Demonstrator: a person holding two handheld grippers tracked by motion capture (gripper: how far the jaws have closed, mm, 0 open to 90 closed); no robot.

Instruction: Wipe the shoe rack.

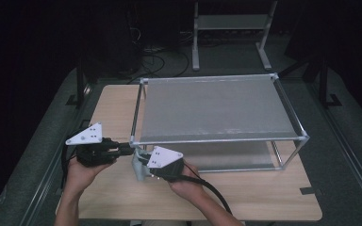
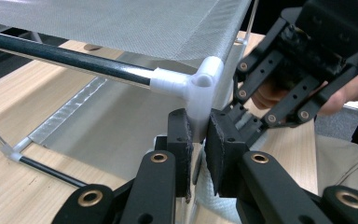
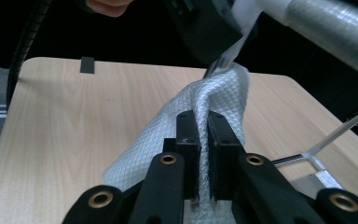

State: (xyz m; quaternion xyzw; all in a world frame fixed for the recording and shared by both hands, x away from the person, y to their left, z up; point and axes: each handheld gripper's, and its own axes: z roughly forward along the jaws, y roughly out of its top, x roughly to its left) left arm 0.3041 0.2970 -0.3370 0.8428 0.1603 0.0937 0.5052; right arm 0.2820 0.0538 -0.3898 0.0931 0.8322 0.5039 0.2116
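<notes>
A two-tier rack (image 1: 217,140) with grey mesh shelves stands on the wooden table (image 1: 245,197). At its front-left corner my left gripper (image 1: 127,150) is shut on the white plastic corner connector (image 2: 200,84); the pads (image 2: 181,140) press on the connector's lower stem. Just below it hangs a white quilted cloth (image 1: 138,172), wrapped around the corner leg. My right gripper (image 1: 147,168) is shut on that cloth (image 3: 158,140), bunching it into a raised fold. The right gripper's body (image 2: 303,70) sits close beside the corner. The leg under the cloth is hidden.
The rack's lower shelf (image 1: 235,157) lies just above the tabletop. A small black tape mark (image 1: 308,190) sits near the table's front right. Behind the table, on the dark floor, stand a metal frame (image 1: 231,28) and loose cables (image 1: 155,59).
</notes>
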